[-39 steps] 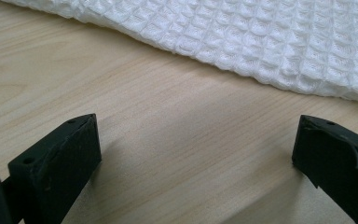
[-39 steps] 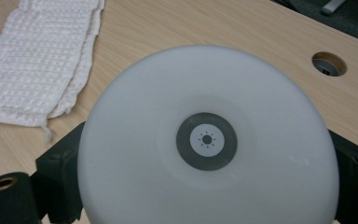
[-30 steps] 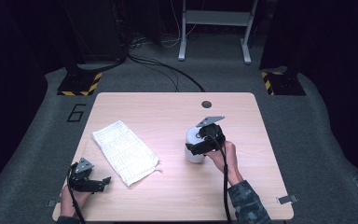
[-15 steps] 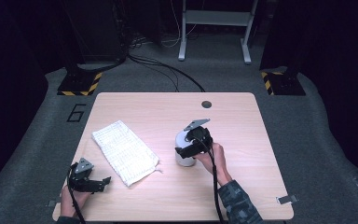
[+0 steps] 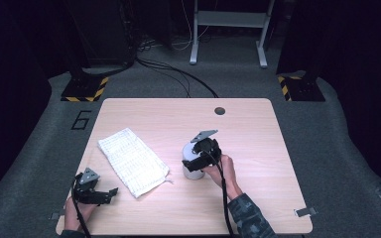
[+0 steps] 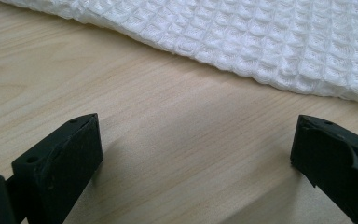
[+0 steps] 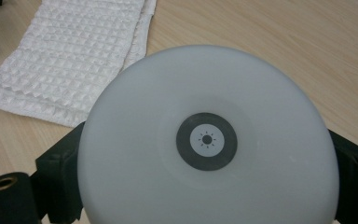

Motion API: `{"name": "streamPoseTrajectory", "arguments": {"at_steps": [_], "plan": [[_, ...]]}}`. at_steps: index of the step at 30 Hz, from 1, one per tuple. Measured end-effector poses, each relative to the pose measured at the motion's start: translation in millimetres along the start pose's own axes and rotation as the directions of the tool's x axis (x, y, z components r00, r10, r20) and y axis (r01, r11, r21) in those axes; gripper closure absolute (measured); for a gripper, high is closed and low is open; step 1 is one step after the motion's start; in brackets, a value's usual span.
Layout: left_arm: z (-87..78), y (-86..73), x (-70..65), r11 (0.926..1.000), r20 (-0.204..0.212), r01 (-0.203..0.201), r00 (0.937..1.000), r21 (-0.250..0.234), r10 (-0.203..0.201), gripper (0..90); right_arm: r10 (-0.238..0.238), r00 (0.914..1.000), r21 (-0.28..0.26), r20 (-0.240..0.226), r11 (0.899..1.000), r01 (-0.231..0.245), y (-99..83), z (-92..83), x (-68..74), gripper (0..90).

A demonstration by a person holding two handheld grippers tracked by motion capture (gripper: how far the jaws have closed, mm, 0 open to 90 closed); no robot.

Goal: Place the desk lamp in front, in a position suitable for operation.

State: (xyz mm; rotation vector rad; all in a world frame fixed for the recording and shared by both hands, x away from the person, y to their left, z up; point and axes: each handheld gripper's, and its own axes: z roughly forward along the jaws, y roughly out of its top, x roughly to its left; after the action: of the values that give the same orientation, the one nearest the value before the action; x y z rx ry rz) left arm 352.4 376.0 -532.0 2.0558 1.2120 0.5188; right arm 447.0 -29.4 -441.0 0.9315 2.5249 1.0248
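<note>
Presently your right gripper [image 5: 198, 159] is clamped on the white lamp [image 7: 207, 140], beside the folded cloth [image 5: 133, 161]; left gripper [image 5: 110, 193] stands apart, idle; placement remains.

Right tool [image 5: 194, 159] covering most of white round object [image 5: 192, 168] in high view; contact of jaws with its sides lying hidden there. In right gripper view white round object [image 7: 208, 140] running off bottom edge, blocking jaw tips and counter [image 7: 279, 37] beneath. Waffle cloth [image 6: 242, 37] running off top and right edges in left gripper view. Left tool [image 5: 110, 192] jaw gap too small to judge from above.
</note>
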Motion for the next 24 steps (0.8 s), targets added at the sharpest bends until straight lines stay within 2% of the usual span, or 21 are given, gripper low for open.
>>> {"name": "streamPoseTrajectory", "arguments": {"at_steps": [24], "plan": [[-0.2,1.0,-0.1,0.9999,-0.001,-0.005,1.0,0.013,0.005,1.1,-0.008,0.9999,-0.016,0.009,1.0,0.008,-1.9,3.2,4.0,8.5]]}}
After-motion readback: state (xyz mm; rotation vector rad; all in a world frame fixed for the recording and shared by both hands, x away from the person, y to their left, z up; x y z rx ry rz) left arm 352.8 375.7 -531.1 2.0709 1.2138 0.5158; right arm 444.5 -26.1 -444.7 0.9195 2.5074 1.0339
